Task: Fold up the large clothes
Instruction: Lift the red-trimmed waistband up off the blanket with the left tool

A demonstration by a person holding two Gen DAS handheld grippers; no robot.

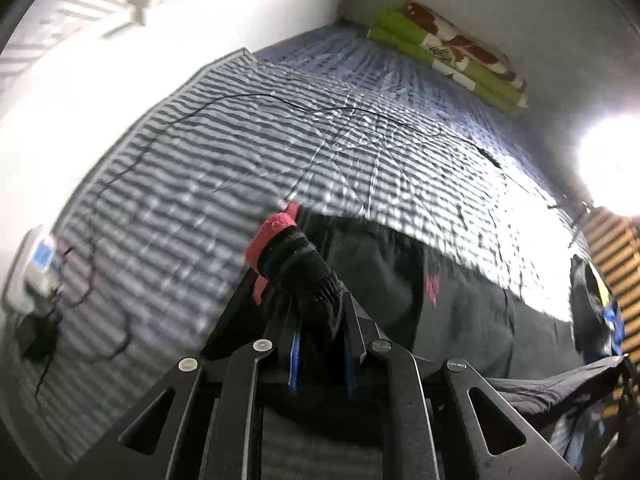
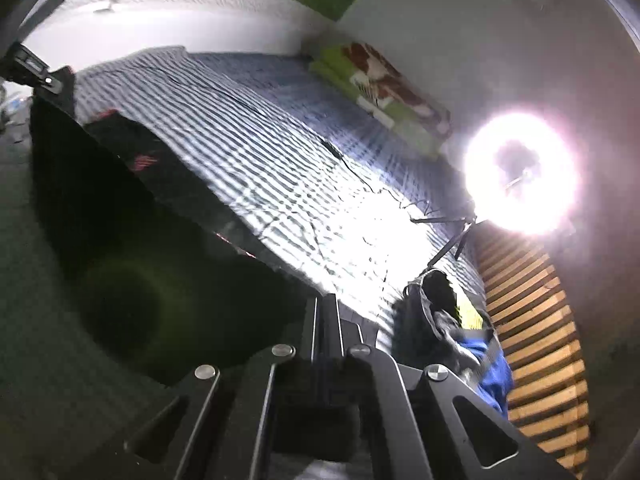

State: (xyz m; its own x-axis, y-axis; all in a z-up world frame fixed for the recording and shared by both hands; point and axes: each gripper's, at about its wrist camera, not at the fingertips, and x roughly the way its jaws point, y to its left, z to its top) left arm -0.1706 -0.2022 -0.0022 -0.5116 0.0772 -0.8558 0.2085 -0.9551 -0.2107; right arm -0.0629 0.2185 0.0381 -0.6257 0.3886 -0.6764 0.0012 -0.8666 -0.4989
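A large black garment (image 1: 460, 300) with a small red logo lies spread over the near part of a blue-and-white striped bed sheet (image 1: 240, 140). My left gripper (image 1: 320, 316) is shut on a bunched ribbed end of it that has red trim (image 1: 272, 232). In the right wrist view the same black garment (image 2: 140, 208) fills the left side in deep shadow. My right gripper (image 2: 328, 320) has its fingers pressed together at the garment's edge, with dark cloth around them. The left gripper's body (image 2: 32, 68) shows at the upper left of that view.
A folded green and red floral blanket (image 1: 452, 52) lies at the far end against the wall. A bright ring light (image 2: 520, 172) glares at the right above bare wooden bed slats (image 2: 536, 340). A heap of black, yellow and blue clothes (image 2: 448, 320) sits at the sheet's right edge. A black cable (image 1: 160, 132) runs to a white device (image 1: 40, 268).
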